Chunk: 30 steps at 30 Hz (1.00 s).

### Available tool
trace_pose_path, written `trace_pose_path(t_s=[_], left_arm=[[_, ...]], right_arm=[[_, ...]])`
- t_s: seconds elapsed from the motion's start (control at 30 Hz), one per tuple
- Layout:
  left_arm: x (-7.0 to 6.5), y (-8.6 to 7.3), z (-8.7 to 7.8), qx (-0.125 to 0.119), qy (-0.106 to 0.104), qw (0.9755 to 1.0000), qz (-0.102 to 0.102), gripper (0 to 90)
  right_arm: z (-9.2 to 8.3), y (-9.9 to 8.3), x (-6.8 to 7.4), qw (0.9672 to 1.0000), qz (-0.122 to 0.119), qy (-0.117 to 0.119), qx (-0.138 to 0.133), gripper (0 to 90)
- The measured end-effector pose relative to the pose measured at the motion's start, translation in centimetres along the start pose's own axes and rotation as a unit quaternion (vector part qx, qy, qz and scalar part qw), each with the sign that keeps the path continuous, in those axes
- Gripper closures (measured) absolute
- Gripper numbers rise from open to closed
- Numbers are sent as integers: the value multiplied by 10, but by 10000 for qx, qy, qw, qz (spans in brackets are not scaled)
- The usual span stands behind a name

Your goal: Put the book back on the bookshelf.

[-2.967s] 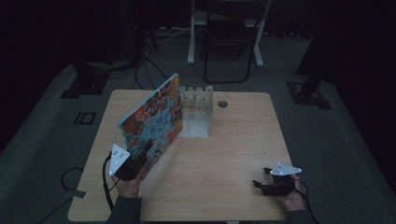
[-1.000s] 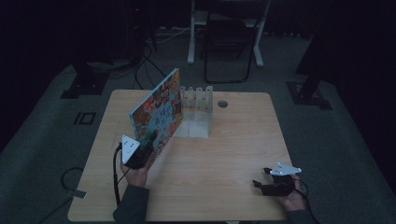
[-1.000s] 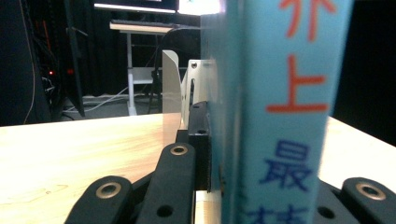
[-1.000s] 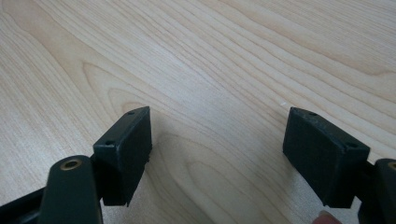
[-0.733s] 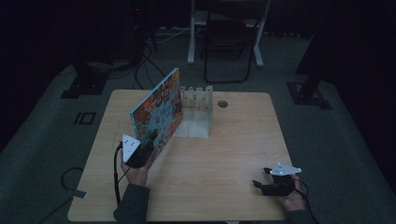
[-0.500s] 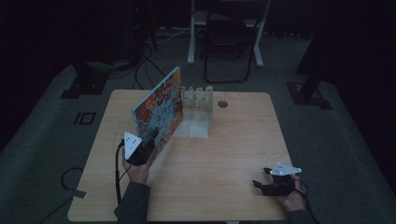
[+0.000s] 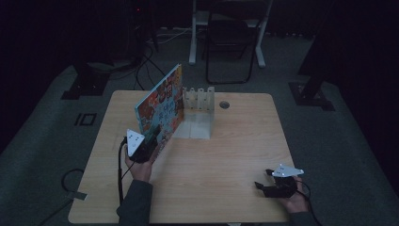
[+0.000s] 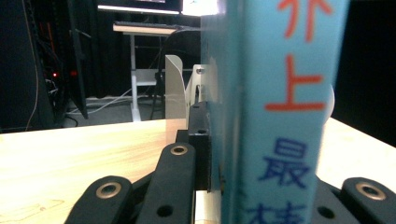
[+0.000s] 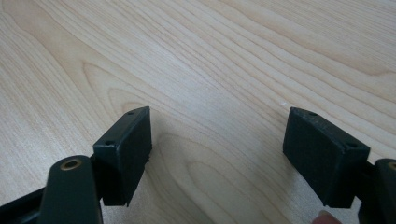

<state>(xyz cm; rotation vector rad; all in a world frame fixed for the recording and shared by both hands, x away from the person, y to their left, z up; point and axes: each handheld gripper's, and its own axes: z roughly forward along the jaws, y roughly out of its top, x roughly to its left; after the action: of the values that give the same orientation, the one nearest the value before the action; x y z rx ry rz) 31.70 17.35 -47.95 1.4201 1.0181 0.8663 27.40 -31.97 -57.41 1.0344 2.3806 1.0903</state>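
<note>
At table's 10 o'clock, left gripper [image 7: 149, 141] clamps book [image 7: 161, 107] by its lower spine, tilted up beside white rack [image 7: 199, 100]. Stiff, light-ish, glossy cover; grip near spine. Right gripper [image 7: 272, 188] rests w/ jaws apart, approx 5 o'clock.

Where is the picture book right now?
In the high view the picture book stands upright on the table's left half, its lower corner clamped in the left gripper, its far end beside the white slotted rack.
</note>
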Motion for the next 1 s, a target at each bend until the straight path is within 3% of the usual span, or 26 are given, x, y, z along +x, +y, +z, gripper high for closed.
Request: trace_pose_path(t_s=[0.5,1.0], left_arm=[[-5,-4,19,77,244,9996,88,811],[-7,-11,30,132,228,9995,190,810]], right_arm=[[0,0,0,10000,1,10,-3,230],[0,0,0,10000,2,17,-1,230]])
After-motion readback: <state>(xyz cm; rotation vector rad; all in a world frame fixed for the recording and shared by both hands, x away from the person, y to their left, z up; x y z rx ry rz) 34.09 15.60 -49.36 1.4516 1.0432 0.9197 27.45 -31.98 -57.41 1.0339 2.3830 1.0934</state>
